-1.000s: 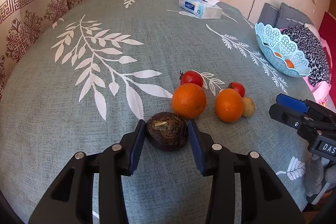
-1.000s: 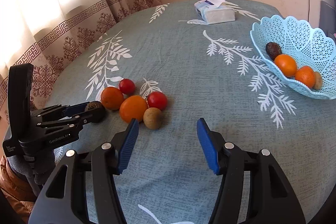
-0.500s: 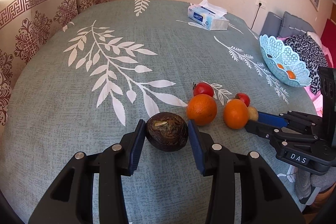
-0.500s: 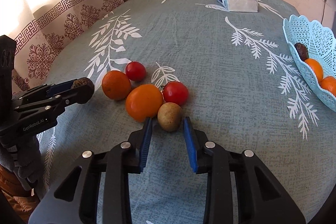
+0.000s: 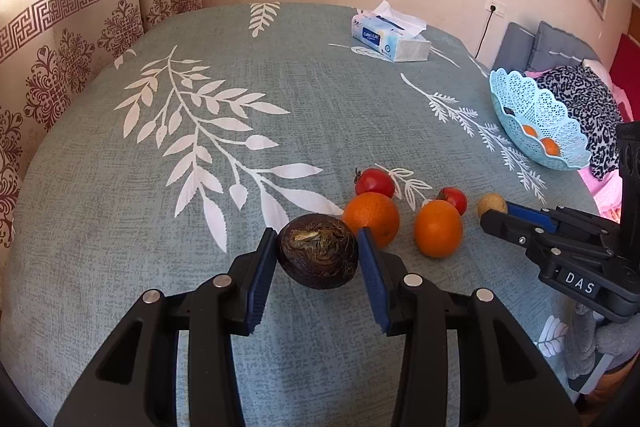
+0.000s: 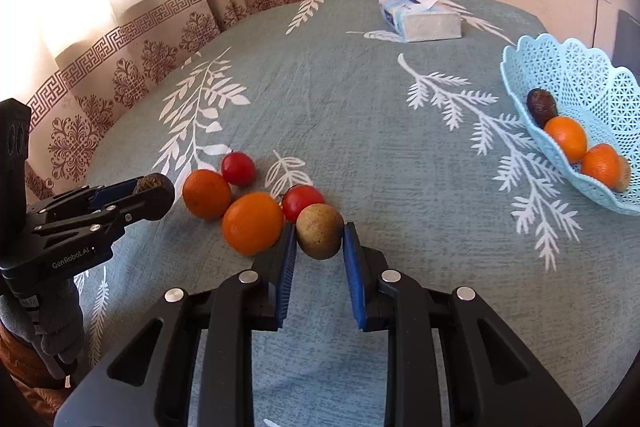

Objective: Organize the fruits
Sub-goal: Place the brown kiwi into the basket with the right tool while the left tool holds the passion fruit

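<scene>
A: Start with the biggest item. What do you log?

B: Round table [image 5: 120,227] under a grey-green cloth printed with white leaf sprays; patterned curtains [image 6: 132,39] hang behind it on the left.

A: Next down?

B: Light-blue lattice basket [image 6: 576,67] near the table's right edge, well apart from the loose fruit. Inside it: a dark fruit, two oranges, and something brownish at the low end that I can't make out.

A: And the pack at the far side?

B: Tissue pack [image 5: 390,37], a sheet poking out of the top.

A: The tools?

B: Left gripper [image 5: 318,261]: blue pads clamped on both sides of a dark wrinkled fruit [image 5: 318,251]. Whether that fruit rests on the cloth or is slightly lifted, I can't tell. Right gripper [image 6: 319,247]: its jaws have just been closing and now pinch a small tan fruit [image 6: 320,235] between the pads. A grey-gloved hand [image 6: 56,327] holds the left tool's handle.

A: Loose fruit?

B: A tight cluster near the front edge. Near orange [image 6: 252,223] sits just beside the tan fruit, with the right tool's left finger between them. Far orange [image 6: 206,193] sits close by the left tool's tips. Two red tomatoes: near tomato [image 6: 302,201] touches the tan fruit from behind; far tomato [image 6: 238,167] sits against the far orange.
</scene>
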### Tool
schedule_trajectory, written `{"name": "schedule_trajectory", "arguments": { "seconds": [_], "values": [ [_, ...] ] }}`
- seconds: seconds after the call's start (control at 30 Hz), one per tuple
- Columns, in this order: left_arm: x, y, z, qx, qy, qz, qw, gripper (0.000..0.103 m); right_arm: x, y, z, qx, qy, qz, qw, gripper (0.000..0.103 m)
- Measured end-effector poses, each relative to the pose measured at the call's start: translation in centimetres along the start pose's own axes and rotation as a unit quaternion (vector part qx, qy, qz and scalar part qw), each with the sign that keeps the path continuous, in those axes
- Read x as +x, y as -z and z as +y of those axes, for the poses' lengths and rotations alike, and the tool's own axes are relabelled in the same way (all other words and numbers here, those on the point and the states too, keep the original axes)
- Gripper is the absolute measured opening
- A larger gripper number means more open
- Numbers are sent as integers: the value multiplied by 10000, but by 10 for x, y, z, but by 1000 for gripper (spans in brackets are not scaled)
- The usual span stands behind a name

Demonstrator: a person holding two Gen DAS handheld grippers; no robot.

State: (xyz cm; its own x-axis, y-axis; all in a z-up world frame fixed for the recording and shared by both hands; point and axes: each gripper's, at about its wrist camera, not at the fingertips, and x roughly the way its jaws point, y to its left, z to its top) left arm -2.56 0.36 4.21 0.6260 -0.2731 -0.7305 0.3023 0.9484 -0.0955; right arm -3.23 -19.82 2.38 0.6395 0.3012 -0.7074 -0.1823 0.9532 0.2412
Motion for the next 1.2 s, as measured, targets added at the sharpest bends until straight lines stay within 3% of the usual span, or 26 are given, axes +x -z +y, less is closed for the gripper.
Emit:
{"name": "schedule_trajectory", "arguments": {
  "seconds": [0.33,0.67,0.83,1.0,1.1,1.2],
  "values": [
    [1,-13,-28,238,121,-75,9996,42,-49,-11,-55,619,521,-705,9942,24],
    [4,-18,-47,405,230,-78,9989,42,-90,-16,-111,1147,1408,-1323,9744,24],
    [6,-20,-50,414,241,-57,9988,42,-96,-20,-133,1198,1937,-1485,9623,24],
    [6,-22,-55,459,264,-71,9986,42,-91,-19,-153,1373,2114,-1459,9566,25],
    [7,-26,-59,495,277,-87,9984,42,-91,-16,-160,1484,2214,-1536,9515,35],
    [8,-30,-65,549,306,-109,9980,42,-95,-12,-161,1513,2364,-1674,9451,35]
  ]
}}
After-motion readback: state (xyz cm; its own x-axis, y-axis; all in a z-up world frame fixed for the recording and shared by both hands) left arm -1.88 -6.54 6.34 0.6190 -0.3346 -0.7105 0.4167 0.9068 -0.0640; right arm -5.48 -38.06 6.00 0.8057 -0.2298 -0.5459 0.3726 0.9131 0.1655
